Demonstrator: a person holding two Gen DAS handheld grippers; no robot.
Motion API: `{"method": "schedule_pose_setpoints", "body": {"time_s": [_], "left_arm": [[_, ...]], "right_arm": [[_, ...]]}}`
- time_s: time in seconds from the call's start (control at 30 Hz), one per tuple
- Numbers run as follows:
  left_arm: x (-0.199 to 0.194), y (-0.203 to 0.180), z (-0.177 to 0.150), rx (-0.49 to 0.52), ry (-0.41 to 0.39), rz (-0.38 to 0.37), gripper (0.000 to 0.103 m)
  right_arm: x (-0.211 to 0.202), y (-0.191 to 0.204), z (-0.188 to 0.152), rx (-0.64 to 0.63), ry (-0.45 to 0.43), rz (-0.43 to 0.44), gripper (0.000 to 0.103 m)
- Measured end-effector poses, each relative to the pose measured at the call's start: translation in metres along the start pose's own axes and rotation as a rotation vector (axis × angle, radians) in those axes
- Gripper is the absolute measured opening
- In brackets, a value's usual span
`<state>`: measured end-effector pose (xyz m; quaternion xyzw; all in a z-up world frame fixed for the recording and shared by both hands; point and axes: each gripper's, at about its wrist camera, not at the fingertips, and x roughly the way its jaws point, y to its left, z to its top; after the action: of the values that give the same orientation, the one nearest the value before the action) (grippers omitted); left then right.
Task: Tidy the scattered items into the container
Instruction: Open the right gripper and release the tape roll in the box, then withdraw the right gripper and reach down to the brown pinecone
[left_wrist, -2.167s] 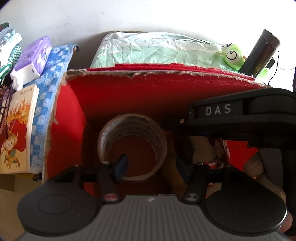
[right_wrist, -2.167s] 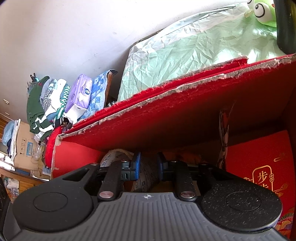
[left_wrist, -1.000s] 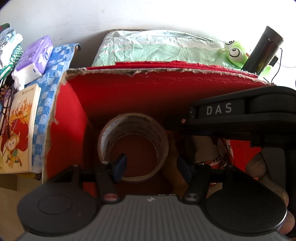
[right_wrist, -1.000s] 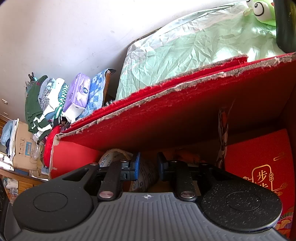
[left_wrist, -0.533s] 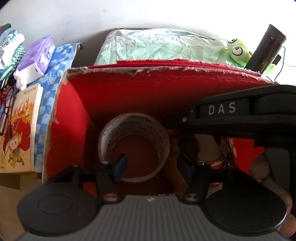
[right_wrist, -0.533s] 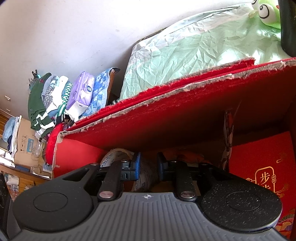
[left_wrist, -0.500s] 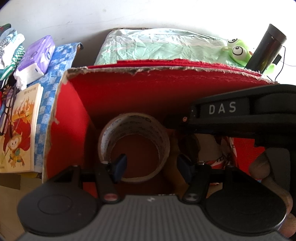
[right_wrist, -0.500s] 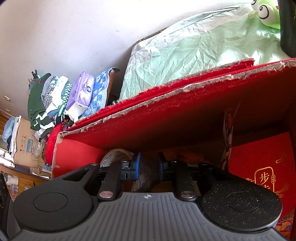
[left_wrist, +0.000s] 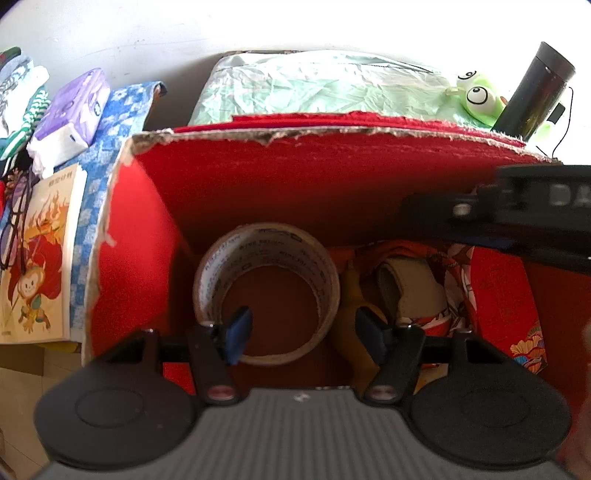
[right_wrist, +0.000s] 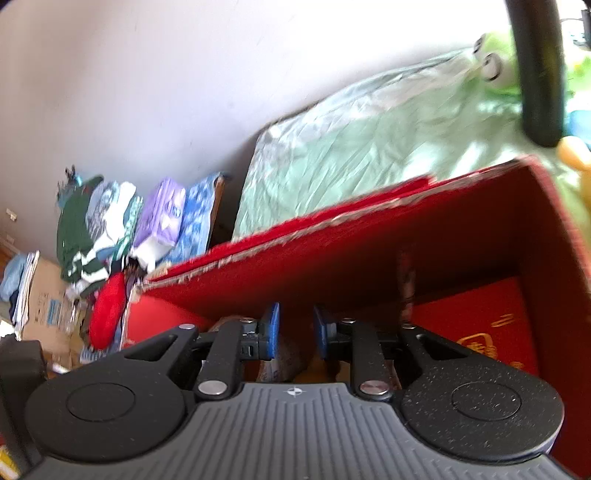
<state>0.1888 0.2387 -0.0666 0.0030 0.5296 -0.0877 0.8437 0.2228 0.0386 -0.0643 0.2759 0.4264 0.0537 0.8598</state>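
A red cardboard box (left_wrist: 332, 184) with a torn rim fills the left wrist view. Inside lie a roll of clear tape (left_wrist: 266, 291), a yellow item (left_wrist: 351, 291), a pale rolled item (left_wrist: 410, 291) and a red packet (left_wrist: 506, 295). My left gripper (left_wrist: 303, 332) is open and empty, hanging over the tape roll. My right gripper (right_wrist: 295, 334) is open by a narrow gap and empty, above the box's (right_wrist: 406, 236) near edge; its body (left_wrist: 517, 210) crosses the right of the left wrist view.
A green crinkled bag (left_wrist: 317, 88), a frog toy (left_wrist: 480, 98) and a black flask (left_wrist: 535, 96) lie behind the box. A tissue pack (left_wrist: 70, 118), blue checked cloth (left_wrist: 110, 122) and a picture book (left_wrist: 37, 258) lie to its left. Folded clothes (right_wrist: 96, 221) are stacked further left.
My right gripper has pulled back and to the right, out of the box, uncovering the items in it; its view is blurred. Its jaws have opened a little. The left gripper has stayed put.
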Motion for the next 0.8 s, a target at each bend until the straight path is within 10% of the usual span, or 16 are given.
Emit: {"method": "schedule_pose_setpoints", "body": {"time_s": [0.6, 0.8], "left_arm": [[-0.002, 0.002, -0.001, -0.002, -0.004, -0.028, 0.072], [-0.021, 0.008, -0.008, 0.008, -0.123, -0.13, 0.08]], "right_arm": [[-0.016, -0.024, -0.019, 0.075, -0.085, 0.018, 0.024], [-0.015, -0.027, -0.019, 0.082, -0.077, 0.028, 0.024]]}}
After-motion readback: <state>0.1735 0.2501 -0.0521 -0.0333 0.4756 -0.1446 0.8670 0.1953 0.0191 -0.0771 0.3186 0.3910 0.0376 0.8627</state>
